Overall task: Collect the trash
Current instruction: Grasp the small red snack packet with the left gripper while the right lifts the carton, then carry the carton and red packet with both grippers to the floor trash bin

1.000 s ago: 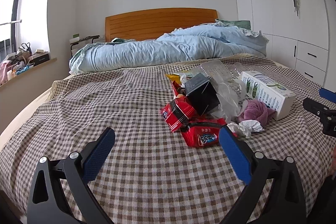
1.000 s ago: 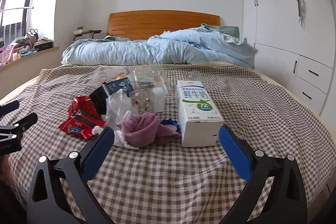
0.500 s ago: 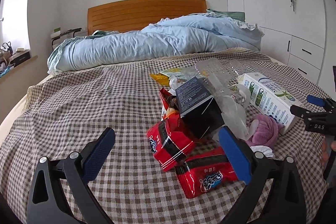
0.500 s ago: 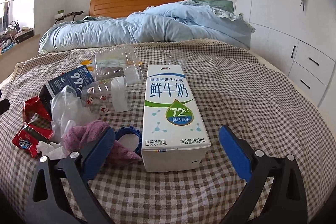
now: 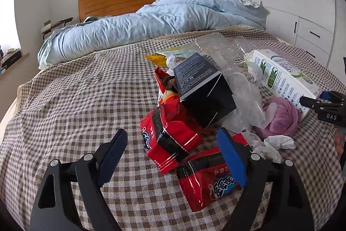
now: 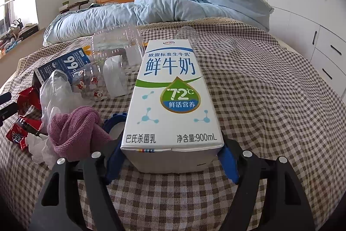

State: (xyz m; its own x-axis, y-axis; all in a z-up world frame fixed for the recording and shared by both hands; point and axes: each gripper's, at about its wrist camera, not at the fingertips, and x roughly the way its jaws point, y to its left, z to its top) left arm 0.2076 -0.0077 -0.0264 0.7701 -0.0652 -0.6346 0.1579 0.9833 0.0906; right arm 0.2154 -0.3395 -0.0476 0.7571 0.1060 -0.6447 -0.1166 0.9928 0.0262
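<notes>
Checked brown-and-white bedspread (image 5: pixel 71 101) fills both views, with trash heaped at centre. In the left wrist view, the left gripper (image 5: pixel 173 151) sits at the lower middle, its jaws closing around a red snack packet (image 5: pixel 168 140); the blue pads do not yet press it. A second red packet (image 5: pixel 207 181) lies lower right, a black box (image 5: pixel 203 90) above, a pink cloth (image 5: pixel 281 118) to the right. In the right wrist view, the right gripper (image 6: pixel 170 163) at the bottom is closing on the near end of a white milk carton (image 6: pixel 170 96) lying flat at centre; whether the pads touch cannot be told. Clear plastic containers (image 6: pixel 116 47) sit upper left.
</notes>
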